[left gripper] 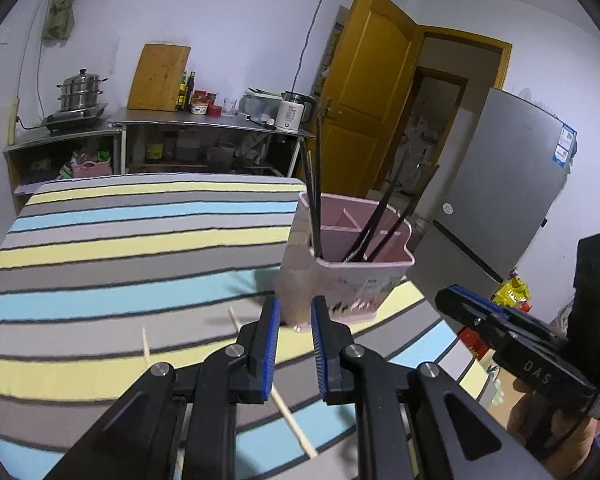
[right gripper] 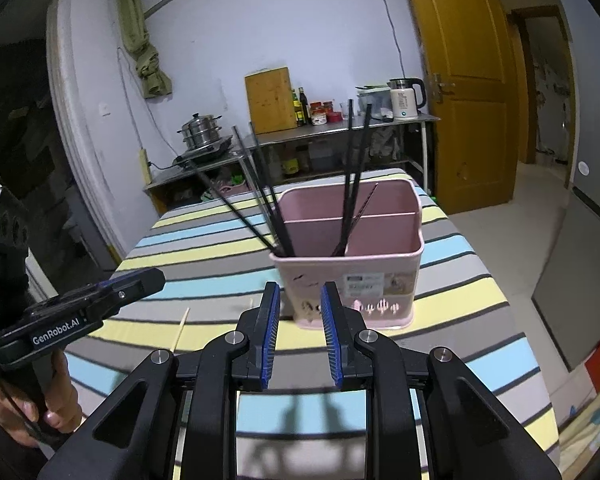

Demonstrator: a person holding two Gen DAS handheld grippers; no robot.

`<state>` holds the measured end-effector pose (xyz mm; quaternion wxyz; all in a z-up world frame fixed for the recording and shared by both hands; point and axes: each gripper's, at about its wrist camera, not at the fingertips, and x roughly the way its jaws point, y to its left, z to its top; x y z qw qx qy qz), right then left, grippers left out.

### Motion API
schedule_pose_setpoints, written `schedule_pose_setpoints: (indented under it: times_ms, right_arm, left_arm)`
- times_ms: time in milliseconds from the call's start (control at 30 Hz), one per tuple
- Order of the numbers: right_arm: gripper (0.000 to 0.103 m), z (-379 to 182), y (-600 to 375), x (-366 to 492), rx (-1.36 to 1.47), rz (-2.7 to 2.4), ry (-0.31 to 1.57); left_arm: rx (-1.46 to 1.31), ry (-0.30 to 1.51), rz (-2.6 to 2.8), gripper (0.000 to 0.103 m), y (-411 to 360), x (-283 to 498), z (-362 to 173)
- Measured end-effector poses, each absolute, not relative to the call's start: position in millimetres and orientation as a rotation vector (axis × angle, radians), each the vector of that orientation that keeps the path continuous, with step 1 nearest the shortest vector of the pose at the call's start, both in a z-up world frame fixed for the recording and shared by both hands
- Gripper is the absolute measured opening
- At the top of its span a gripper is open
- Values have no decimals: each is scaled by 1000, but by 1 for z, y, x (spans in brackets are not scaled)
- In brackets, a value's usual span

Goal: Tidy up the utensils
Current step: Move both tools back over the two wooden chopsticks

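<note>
On the striped table: a pink holder (left gripper: 342, 268) is standing near the right edge, with black chopsticks (left gripper: 316, 200) leaning inside it and pale wooden chopsticks (left gripper: 292, 416) lying loose on the cloth.
Left hand-held gripper (left gripper: 294, 344): its jaws are standing apart with nothing between them, hovering low above one wooden stick and just short of the holder.
Right hand-held gripper (right gripper: 300, 336): its jaws are likewise gaping and carrying nothing, pointing at the holder's (right gripper: 348, 276) front wall.
Where the work is sitting: the black chopsticks (right gripper: 350, 184) are already resting in the holder's front compartment; the wooden ones are waiting on the table (left gripper: 120, 240).
Risk, tipping: the holder looks light and tall, and the long sticks are leaning outward, so a nudge from either gripper is likely to be pushing it over or toward the table edge.
Risk, grasp: the wooden stick is thin and lying flat on soft cloth, so closing jaws may be pinching fabric or rolling the stick away.
Risk, crowding: both grippers are working close together, so they may be bumping each other.
Count, holder: one, with inner dividers.
Count, black chopsticks: about six, though overlaps are making this uncertain.
Count, wooden chopsticks: two showing in the left view, with one (right gripper: 180, 326) clearly showing in the right view.
Count, grippers: two.
</note>
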<state>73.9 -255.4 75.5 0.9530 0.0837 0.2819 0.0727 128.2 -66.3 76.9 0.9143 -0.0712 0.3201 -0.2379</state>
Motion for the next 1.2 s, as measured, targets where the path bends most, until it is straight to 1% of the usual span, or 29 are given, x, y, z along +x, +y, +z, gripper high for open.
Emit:
schedule_pose_setpoints:
  times_ms: [267, 533, 833, 1033, 1200]
  right_arm:
    - [22, 62, -242, 51, 143, 159, 581]
    - [22, 54, -240, 45, 152, 158, 597]
    - [22, 49, -235, 49, 150, 170, 614]
    - [22, 36, -226, 58, 145, 186, 650]
    - [22, 21, -213, 70, 135, 213, 697]
  left_arm:
    - [-112, 657, -460, 16, -58, 97, 66]
    - [-97, 660, -459, 16, -53, 89, 62]
    - [-98, 683, -449, 16, -50, 92, 53]
    - [-108, 724, -389, 20, -34, 104, 35]
    - [-123, 776, -312, 20, -14, 121, 13]
